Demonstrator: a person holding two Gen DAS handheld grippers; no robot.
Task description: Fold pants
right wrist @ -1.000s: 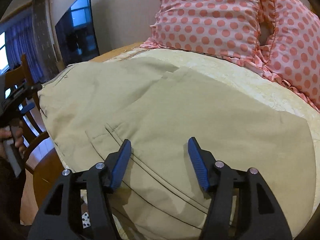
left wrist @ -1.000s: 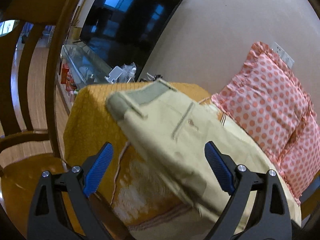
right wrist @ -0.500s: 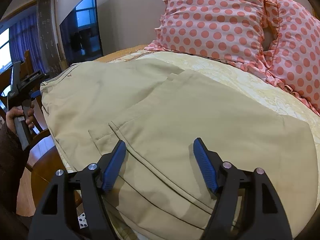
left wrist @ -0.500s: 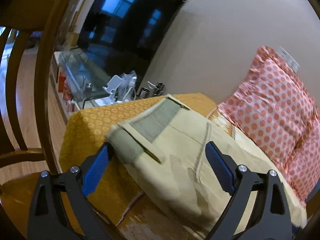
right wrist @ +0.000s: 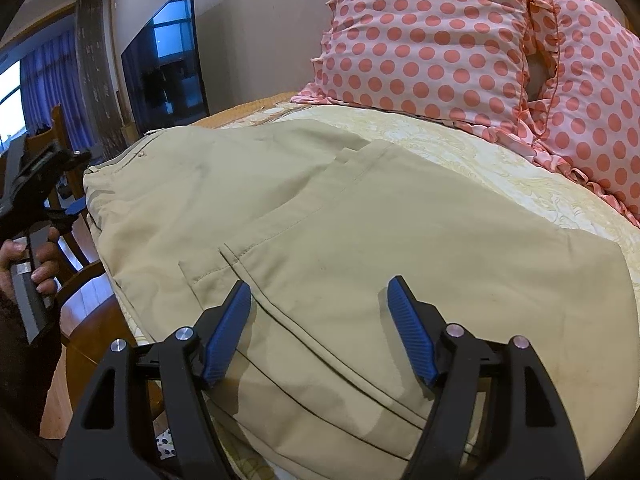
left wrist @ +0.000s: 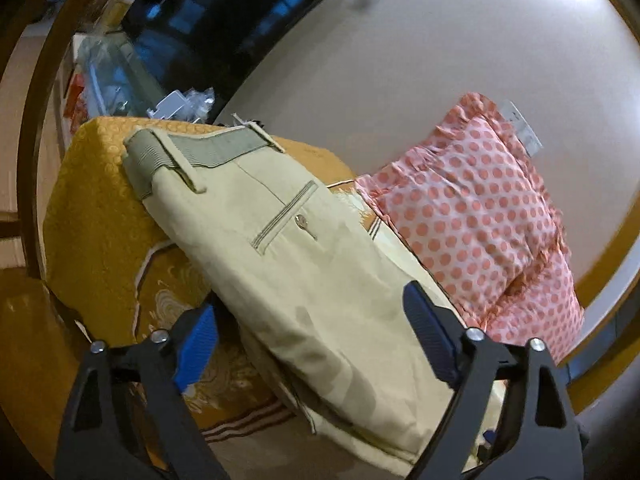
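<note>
The beige pants [left wrist: 296,264] lie folded on a yellow patterned cloth [left wrist: 100,208], waistband at the far end with a back pocket facing up. My left gripper [left wrist: 312,344] is open and empty, held above the pants' near part. In the right wrist view the pants [right wrist: 360,216] spread wide, a folded layer on top. My right gripper [right wrist: 318,328] is open and empty just above the fabric near the pocket seam. The left gripper [right wrist: 44,184] shows at the far left in a hand.
Two pink polka-dot pillows [left wrist: 480,216] lean against the wall beside the pants, also in the right wrist view [right wrist: 440,40]. A dark TV [left wrist: 224,12] hangs behind. A wooden chair [right wrist: 68,256] stands at the table's left. A cluttered glass shelf [left wrist: 120,72] sits below the TV.
My left gripper rose and pulled back from the waistband, so more of the pants shows. My right gripper drew back slightly. Both stayed open.
</note>
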